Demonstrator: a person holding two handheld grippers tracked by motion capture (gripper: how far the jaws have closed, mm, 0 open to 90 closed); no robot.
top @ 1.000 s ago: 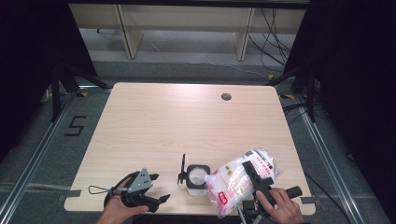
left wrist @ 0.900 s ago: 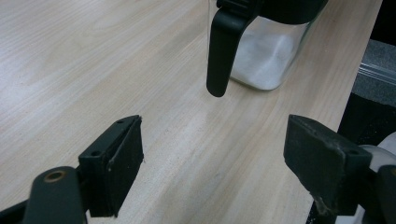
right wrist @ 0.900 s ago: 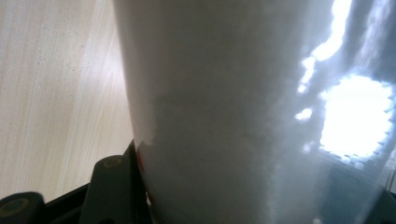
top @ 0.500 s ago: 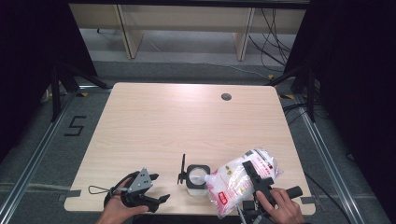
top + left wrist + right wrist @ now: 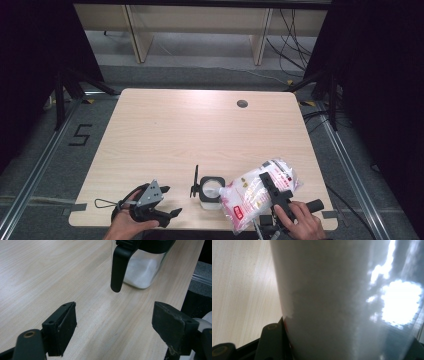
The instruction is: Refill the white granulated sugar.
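Observation:
A square glass jar [image 5: 210,192] partly filled with white powder stands near the table's front edge, its black hinged lid [image 5: 195,182] flipped up on its left. In the left gripper view the jar [image 5: 142,272] is just ahead, with the lid [image 5: 118,267] hanging down its side. My left gripper [image 5: 169,202] rests low to the jar's left, and the jaws of the left gripper [image 5: 115,322] are open with nothing between them. A clear bag of white granules [image 5: 252,192] with a red label lies tilted against the jar's right side. My right gripper [image 5: 268,181] is shut on the bag [image 5: 332,302].
The wooden table [image 5: 200,135] has a round cable hole [image 5: 242,103] at the back right. The front edge runs just under both hands. Desk frames and cables stand on the floor beyond the table.

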